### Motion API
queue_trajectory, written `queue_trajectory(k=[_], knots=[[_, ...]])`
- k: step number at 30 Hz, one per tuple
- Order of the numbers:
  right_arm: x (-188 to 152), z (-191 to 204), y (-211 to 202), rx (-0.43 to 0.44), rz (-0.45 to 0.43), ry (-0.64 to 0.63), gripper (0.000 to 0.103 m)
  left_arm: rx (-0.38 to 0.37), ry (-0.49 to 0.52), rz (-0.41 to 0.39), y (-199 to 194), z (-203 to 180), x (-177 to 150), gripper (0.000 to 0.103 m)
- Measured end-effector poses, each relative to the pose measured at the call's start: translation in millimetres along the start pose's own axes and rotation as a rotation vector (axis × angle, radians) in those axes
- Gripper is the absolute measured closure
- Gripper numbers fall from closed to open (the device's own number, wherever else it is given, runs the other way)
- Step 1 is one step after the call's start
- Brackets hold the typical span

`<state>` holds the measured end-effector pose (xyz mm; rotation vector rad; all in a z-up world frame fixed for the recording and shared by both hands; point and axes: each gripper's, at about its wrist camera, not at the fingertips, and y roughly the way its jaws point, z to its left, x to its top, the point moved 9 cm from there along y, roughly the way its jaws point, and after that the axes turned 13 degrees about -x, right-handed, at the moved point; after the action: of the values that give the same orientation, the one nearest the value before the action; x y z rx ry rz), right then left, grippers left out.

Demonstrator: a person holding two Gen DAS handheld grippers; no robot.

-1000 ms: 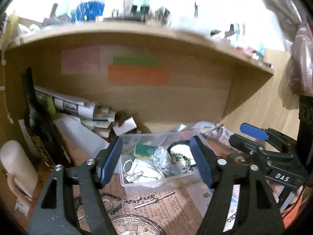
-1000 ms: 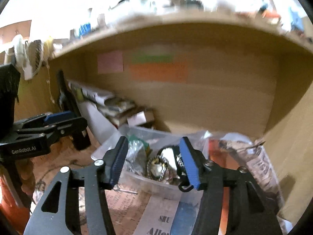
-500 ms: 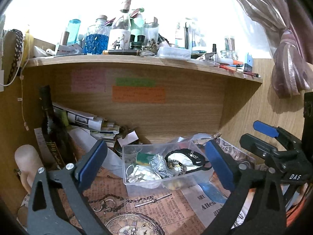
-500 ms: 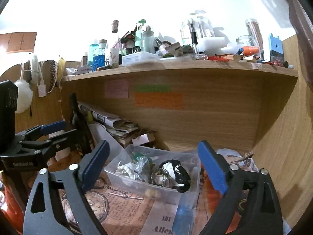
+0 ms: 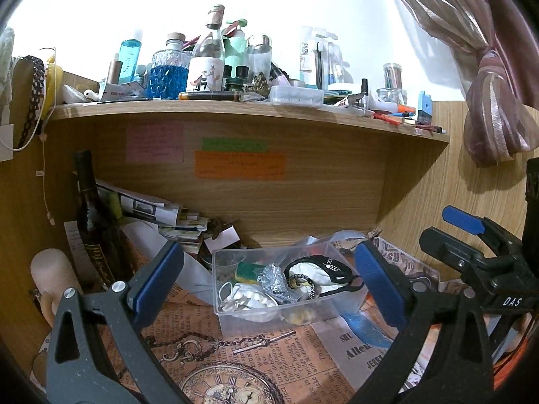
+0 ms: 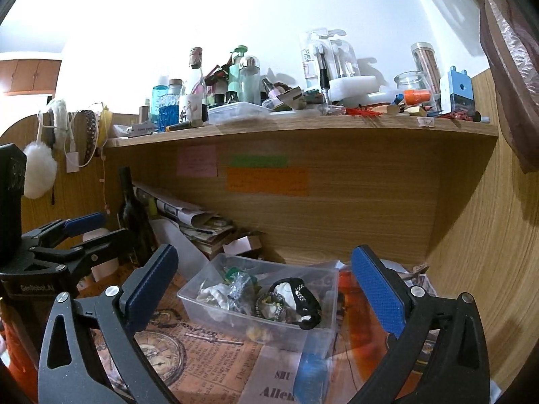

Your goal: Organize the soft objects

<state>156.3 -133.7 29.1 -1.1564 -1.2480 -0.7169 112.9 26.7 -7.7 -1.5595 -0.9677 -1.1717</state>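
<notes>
A clear plastic bin (image 5: 330, 309) stands on the printed desk mat under the shelf; it also shows in the right wrist view (image 6: 316, 333). In it lie a black beaded band (image 5: 328, 267) (image 6: 303, 299), a white soft piece (image 5: 247, 299) (image 6: 215, 294), a green and yellow sponge (image 5: 247, 271) and crumpled clear wrap (image 5: 276, 282). My left gripper (image 5: 269, 282) is open and empty, held back from the bin. My right gripper (image 6: 266, 286) is open and empty, also back from the bin. Each gripper shows at the edge of the other's view.
A dark wine bottle (image 5: 92, 222) and stacked newspapers (image 5: 158, 212) stand at the back left. A crowded wooden shelf (image 5: 235, 111) hangs overhead. A wooden side wall (image 6: 488, 235) closes the right. A white pompom (image 6: 38, 171) hangs at the left. A curtain (image 5: 492, 107) hangs at the right.
Both grippers have opened wider and pulled back and up from the bin. The bin now looks smaller and the shelf top has come into view.
</notes>
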Motion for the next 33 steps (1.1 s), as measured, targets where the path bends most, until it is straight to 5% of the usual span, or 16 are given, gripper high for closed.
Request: queue_trajectory(k=[33], knots=[[-1.3,1.0,-0.7,0.006,0.002,0.004,0.0,0.01,0.013,0.007,2.7,-3.1,-2.9,0.0]])
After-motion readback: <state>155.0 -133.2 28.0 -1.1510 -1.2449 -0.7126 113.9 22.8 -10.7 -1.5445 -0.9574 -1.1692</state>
